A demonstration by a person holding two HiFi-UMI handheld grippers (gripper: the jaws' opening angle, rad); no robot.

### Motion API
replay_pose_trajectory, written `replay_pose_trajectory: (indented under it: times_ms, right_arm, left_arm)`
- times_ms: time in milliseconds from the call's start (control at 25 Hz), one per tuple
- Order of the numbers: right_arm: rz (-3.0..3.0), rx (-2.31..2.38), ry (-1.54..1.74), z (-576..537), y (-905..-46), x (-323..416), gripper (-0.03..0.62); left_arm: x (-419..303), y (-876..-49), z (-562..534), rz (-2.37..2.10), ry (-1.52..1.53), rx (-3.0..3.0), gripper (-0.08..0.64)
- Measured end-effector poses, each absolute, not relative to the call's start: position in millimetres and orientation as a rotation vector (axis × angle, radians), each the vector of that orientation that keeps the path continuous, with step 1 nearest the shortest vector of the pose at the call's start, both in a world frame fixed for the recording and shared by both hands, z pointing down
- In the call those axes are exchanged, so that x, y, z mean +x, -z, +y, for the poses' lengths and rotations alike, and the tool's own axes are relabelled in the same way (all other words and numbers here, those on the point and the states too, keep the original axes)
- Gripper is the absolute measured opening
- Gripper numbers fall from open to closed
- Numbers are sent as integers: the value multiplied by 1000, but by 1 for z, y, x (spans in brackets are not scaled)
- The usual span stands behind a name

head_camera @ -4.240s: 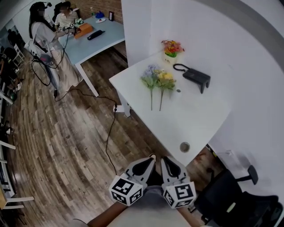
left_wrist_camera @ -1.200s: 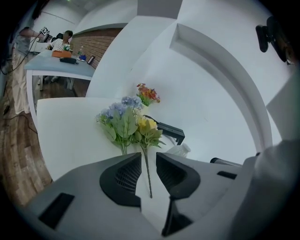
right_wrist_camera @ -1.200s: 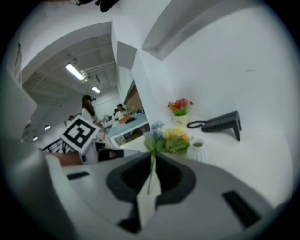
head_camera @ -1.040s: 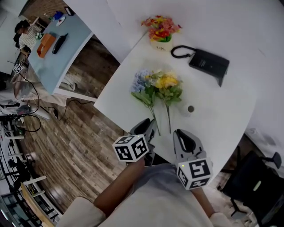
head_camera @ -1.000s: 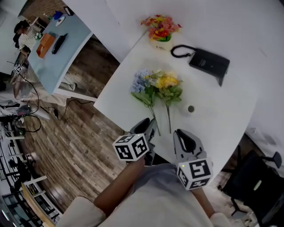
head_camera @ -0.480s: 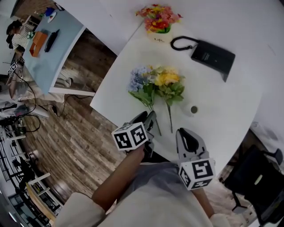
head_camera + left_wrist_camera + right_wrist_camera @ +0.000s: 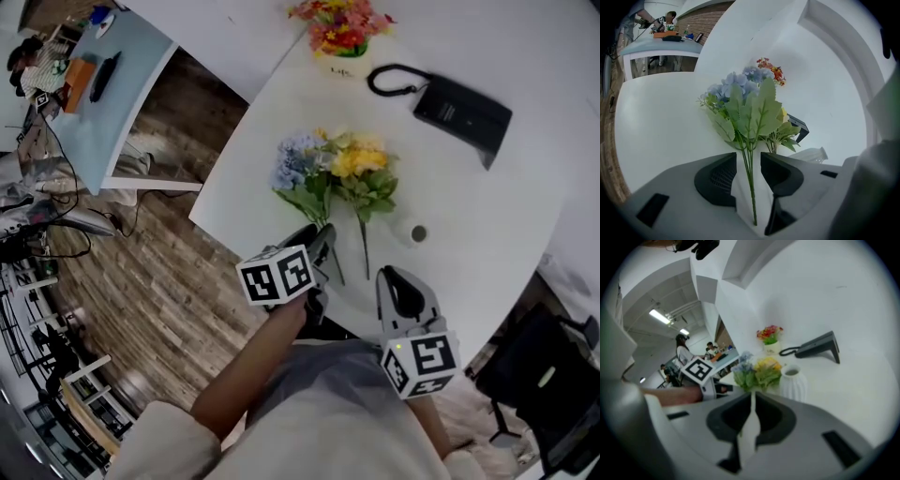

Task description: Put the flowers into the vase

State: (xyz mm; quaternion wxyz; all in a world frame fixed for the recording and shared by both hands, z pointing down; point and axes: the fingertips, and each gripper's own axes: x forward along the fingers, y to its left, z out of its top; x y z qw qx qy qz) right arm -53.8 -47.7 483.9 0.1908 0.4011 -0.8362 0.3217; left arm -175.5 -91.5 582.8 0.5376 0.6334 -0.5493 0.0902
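Two artificial flower bunches lie on the white table: a blue one and a yellow one, stems toward me. A small white vase stands upright to the right of the yellow stem. My left gripper is low over the blue bunch's stem. In the left gripper view the thin green stem runs between the jaws of the left gripper, which have just been opening and do not press it. My right gripper hovers near the table's front edge, shut and empty, with the vase just ahead of the right gripper.
A black device with a cord loop lies at the back right. A small pot of red and yellow flowers stands at the far edge against the white wall. Wooden floor and a blue table lie to the left, and a dark chair stands at the right.
My left gripper has come forward and down over the blue bunch's stem end, and its jaws stand wider. The right gripper has sunk slightly near the front edge.
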Motion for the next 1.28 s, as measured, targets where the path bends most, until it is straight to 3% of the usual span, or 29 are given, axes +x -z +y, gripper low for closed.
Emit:
replay_pose_trajectory:
  times_ms: [680,880,1280]
  right_arm:
    - [-2328,1141,-957,-55,-491,-48,26]
    - [-2319,1146,-965,-55,-492,-46,26]
    - [-2320,1152,-956,-53,-492,-45,26]
  left_arm:
    - [-169,-593,-100,-1236,-209,1480,155]
    - [-169,-592,-101,-1231,-189,1478,98]
    - [-169,-590,-95,-1203,-115,1459,58]
